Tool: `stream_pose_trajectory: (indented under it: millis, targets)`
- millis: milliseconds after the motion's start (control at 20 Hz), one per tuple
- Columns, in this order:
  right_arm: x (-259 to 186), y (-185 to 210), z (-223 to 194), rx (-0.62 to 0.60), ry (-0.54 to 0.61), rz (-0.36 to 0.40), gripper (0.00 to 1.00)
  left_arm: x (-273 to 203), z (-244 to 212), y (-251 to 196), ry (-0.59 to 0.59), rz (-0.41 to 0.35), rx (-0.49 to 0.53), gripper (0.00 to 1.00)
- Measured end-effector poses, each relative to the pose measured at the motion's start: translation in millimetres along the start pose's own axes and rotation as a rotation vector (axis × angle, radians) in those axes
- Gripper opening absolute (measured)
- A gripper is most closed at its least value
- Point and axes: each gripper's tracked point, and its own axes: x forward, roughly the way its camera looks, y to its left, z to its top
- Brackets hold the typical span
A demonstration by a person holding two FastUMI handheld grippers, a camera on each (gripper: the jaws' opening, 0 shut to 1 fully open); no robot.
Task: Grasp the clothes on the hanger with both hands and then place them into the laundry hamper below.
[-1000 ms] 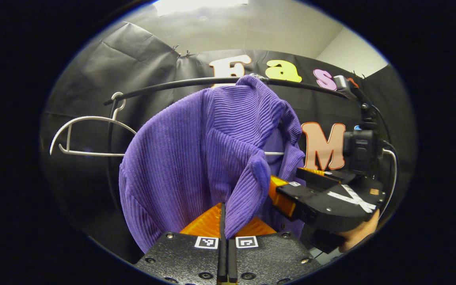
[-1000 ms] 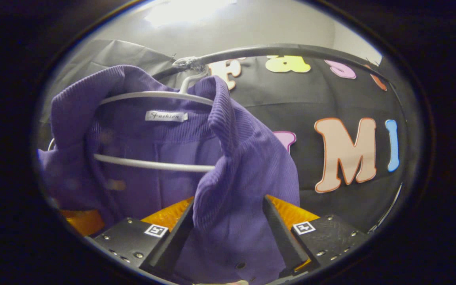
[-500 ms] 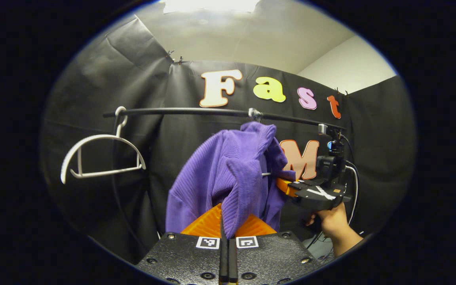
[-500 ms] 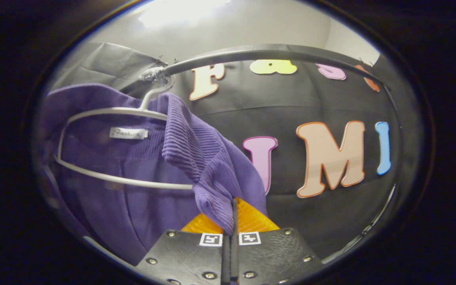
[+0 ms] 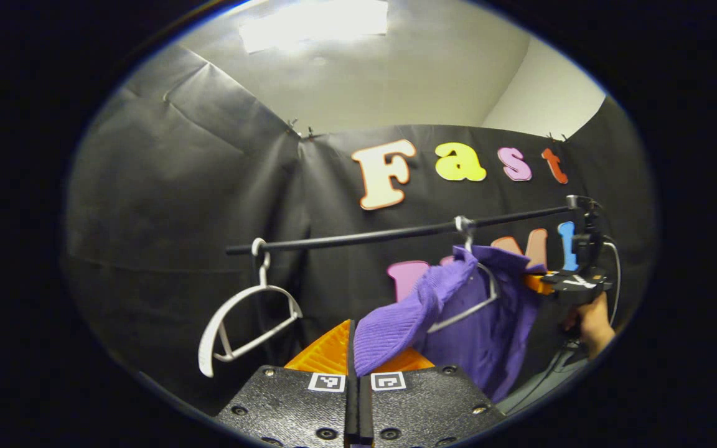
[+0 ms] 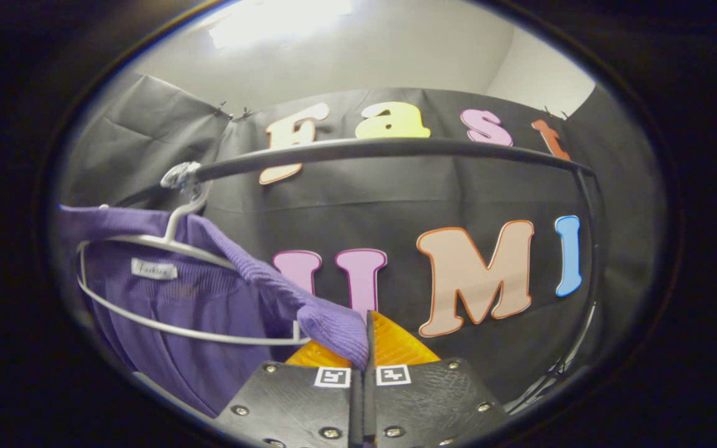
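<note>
A purple ribbed-knit garment [image 5: 489,323] hung partly off a white wire hanger [image 5: 480,292] on a black horizontal rail [image 5: 396,234] in the booth, stretched between two handheld tools. In the left gripper view, the left gripper [image 5: 352,354] had its fingers pressed together on one end of the knit, a bunched fold [image 5: 389,330] bulging just above their tips. Farther along the rail, the right gripper [image 5: 542,285], held up by a person's hand [image 5: 595,320], met the garment's other side. In the right gripper view, that gripper [image 6: 368,348] had its fingers closed tight on a pulled-out corner of the cloth [image 6: 333,323], while the rest of the garment [image 6: 172,311], its white neck tag [image 6: 154,269] showing, draped over the hanger [image 6: 178,330]. A second, bare white hanger [image 5: 240,323] dangled tilted near the rail's left end, well apart from the garment.
</note>
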Motion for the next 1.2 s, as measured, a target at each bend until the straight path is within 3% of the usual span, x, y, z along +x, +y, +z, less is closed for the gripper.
stream_pose_trajectory:
  millis: [100, 250, 600, 1200]
  targets:
    - [15, -6, 17, -0.061, -0.036, -0.052, 0.01, 14, 10, 9, -0.019, 0.039, 0.020, 0.00]
    - [35, 1, 27, -0.065, -0.042, -0.067, 0.01, 38, 30, 21, -0.066, 0.090, 0.045, 0.00]
    - [60, -5, 26, -0.112, -0.082, -0.117, 0.01, 78, 29, 16, -0.071, 0.077, -0.002, 0.01]
    - [94, -15, -20, -0.090, -0.007, -0.115, 0.01, 108, -28, 5, 0.039, 0.045, -0.046, 0.00]
